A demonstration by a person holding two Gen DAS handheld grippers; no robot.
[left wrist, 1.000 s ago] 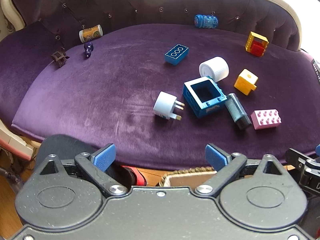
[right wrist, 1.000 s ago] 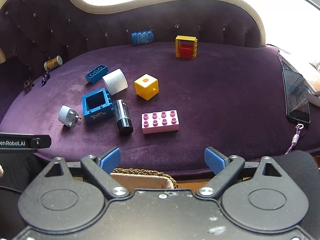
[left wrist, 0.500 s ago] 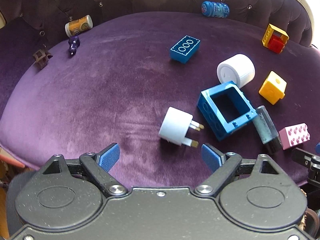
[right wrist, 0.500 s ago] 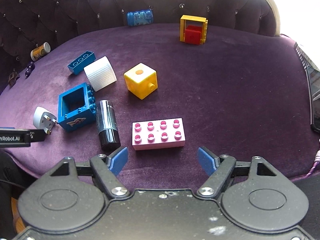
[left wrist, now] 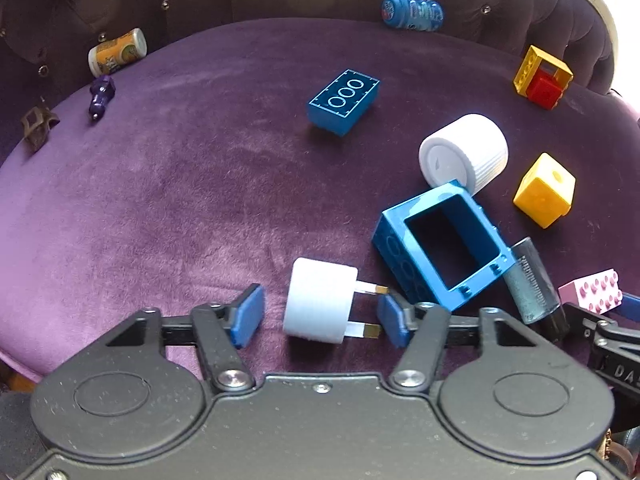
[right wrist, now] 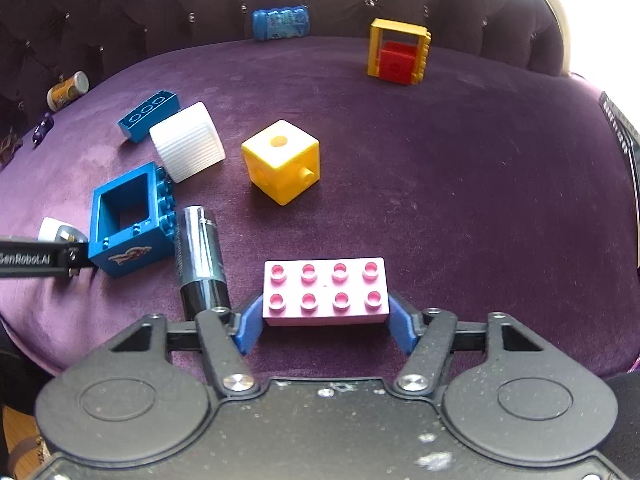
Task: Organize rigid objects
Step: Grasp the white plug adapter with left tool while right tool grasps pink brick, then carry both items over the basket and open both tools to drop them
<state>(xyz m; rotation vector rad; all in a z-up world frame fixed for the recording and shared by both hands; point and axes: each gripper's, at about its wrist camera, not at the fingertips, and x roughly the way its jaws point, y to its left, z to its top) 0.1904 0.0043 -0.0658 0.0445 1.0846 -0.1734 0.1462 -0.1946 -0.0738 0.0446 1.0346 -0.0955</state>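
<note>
Closing fingers bracket white plug (left wrist: 320, 306) and pink brick (right wrist: 326, 292).

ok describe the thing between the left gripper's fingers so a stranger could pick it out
On the purple sofa seat, near its front edge, just left of the hollow blue block, lies a white plug adapter. Unlike the ribbed white cap behind it, it has flat metal prongs pointing at the block.
</note>
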